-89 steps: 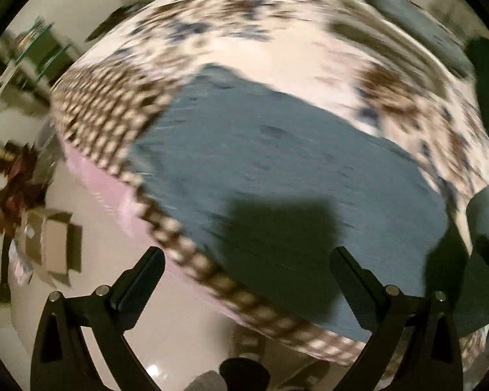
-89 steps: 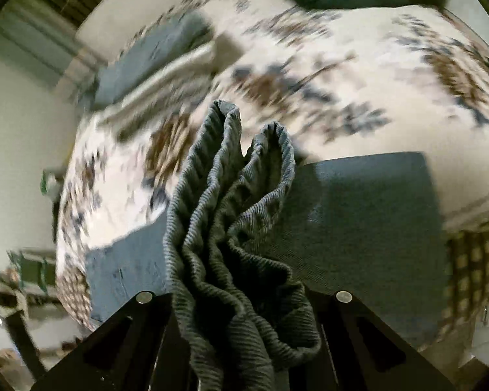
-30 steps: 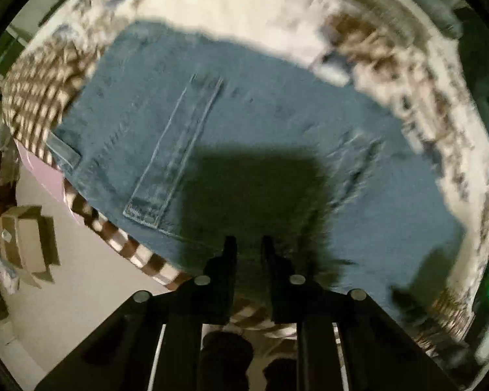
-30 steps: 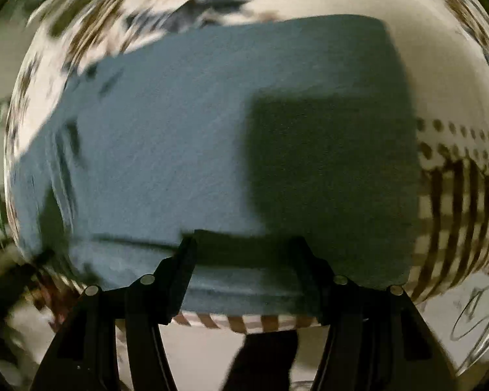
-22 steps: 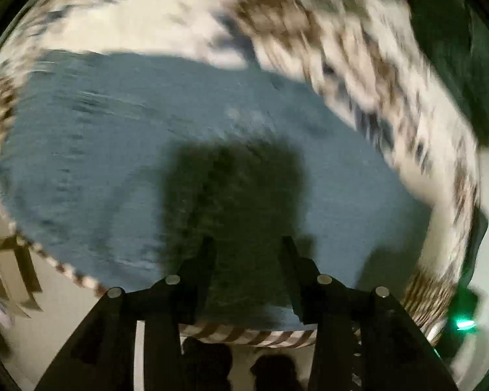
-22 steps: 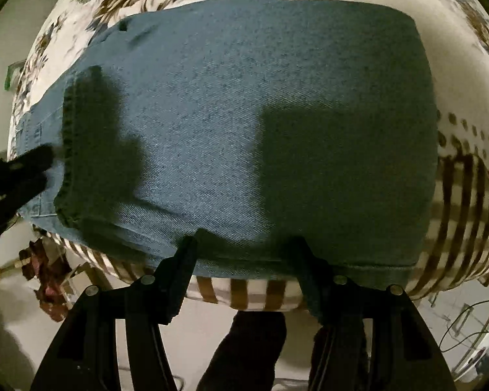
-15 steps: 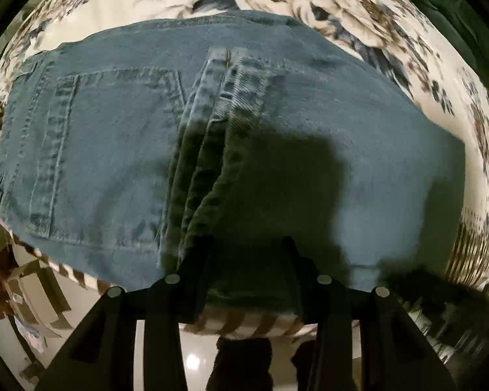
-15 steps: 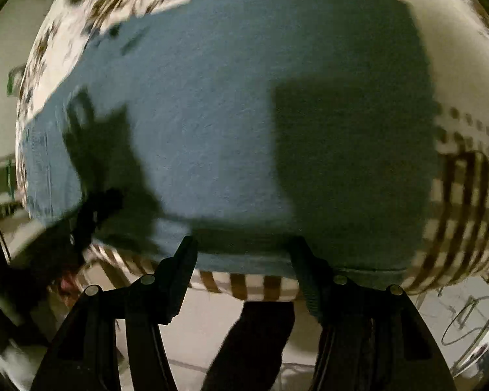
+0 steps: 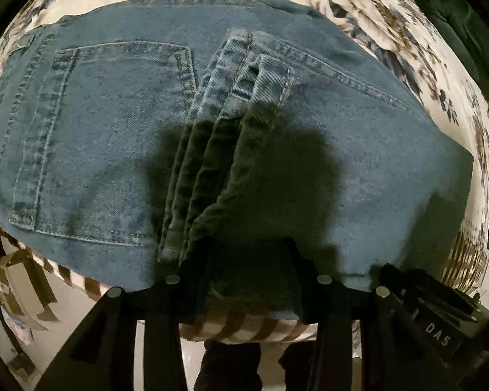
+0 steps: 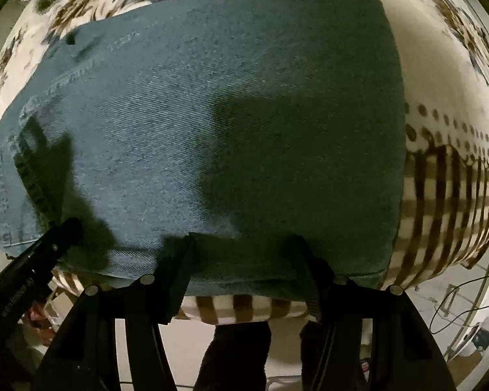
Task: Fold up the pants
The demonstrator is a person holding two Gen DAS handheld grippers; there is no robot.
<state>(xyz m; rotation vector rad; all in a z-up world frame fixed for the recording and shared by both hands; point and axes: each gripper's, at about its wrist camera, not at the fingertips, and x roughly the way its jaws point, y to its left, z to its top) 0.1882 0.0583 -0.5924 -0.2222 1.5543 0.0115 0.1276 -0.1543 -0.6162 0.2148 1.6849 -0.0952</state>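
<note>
Pants (image 9: 277, 150), blue denim, lie folded into a compact rectangle at the near edge of a bed, over the striped border of the bedspread (image 10: 440, 189).

Left wrist view: the left gripper (image 9: 251, 254) sits at 6 o'clock with its fingers spread, the tips resting at the near edge of the denim and pinching nothing. Directly ahead, toward 12 o'clock, stacked leg hems (image 9: 225, 104) form a layered ridge across the garment. A back pocket (image 9: 104, 137) lies flat at 9 o'clock. The right gripper's body appears at 4 o'clock, just beside the pants.

Right wrist view: the right gripper (image 10: 244, 251) is at 6 o'clock, fingers spread, tips at the near fold edge, holding nothing. Smooth denim fills the centre. The left gripper's body enters at 8 o'clock.

Beyond the pants, from 10 to 2 o'clock, the floral part of the bedspread extends away.
</note>
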